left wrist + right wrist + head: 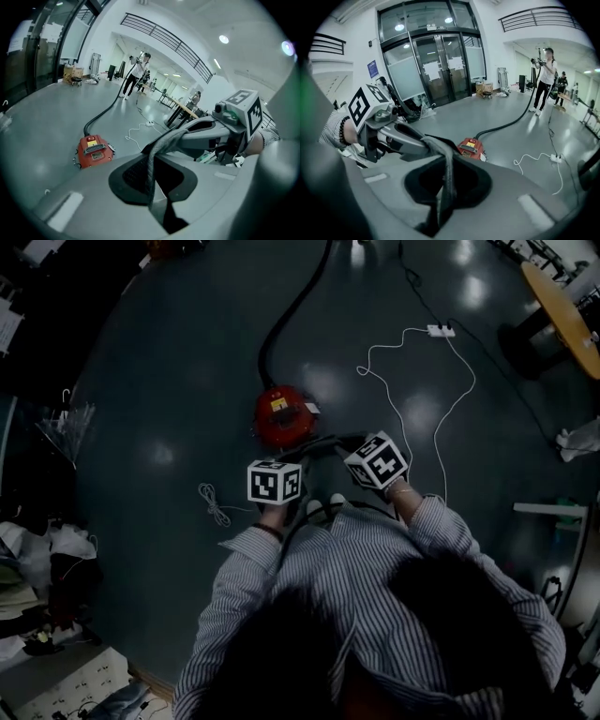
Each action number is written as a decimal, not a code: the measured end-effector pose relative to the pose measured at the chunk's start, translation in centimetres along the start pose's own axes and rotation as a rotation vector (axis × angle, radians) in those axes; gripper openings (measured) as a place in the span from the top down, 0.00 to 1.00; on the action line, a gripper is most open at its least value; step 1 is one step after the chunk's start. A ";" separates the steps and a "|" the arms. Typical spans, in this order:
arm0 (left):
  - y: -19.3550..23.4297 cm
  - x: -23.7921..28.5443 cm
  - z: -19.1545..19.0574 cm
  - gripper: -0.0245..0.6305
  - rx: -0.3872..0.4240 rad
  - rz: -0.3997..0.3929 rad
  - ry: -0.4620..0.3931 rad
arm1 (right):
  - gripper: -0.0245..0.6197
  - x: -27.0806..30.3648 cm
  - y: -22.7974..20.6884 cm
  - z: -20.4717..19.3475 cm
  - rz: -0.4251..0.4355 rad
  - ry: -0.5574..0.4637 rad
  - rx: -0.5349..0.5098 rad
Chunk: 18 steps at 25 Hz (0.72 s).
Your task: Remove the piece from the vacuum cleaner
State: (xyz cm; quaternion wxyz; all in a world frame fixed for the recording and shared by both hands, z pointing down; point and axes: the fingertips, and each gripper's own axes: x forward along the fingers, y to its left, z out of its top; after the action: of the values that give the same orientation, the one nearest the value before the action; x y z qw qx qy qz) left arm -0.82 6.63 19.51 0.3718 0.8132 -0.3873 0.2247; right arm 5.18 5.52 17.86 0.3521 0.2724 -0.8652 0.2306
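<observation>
The red vacuum cleaner [284,415] [93,150] [470,147] sits on the dark floor, its black hose [292,313] [511,122] running away from it. Above and in front of it, a dark grey cloth-like piece [323,443] [161,145] [440,147] hangs stretched between my two grippers. My left gripper [152,161] [298,459] is shut on one end of the piece. My right gripper [446,173] [347,450] is shut on the other end. The jaws of both point toward each other and slant down, a short way apart.
A white power strip [439,331] with a looping white cable [403,418] lies right of the vacuum. A small cable coil [214,502] lies at the left. A round table [561,313] stands far right. A person [543,79] holds the hose's far end.
</observation>
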 end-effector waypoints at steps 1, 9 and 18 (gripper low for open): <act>0.0 -0.1 0.3 0.92 -0.002 0.001 -0.010 | 0.94 -0.1 -0.1 0.4 -0.003 -0.017 0.011; -0.8 -0.6 1.3 0.92 -0.021 0.019 -0.062 | 0.94 -1.4 -0.2 1.1 -0.002 -0.078 0.056; -1.7 0.0 0.3 0.92 -0.044 0.018 -0.047 | 0.94 -1.6 -0.4 0.0 0.014 -0.073 0.061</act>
State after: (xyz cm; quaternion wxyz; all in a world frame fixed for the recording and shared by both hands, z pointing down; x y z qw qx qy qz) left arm 0.52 7.14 18.63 0.3783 0.8065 -0.4078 0.2004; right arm 6.37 5.70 16.73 0.3103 0.2853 -0.8719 0.2490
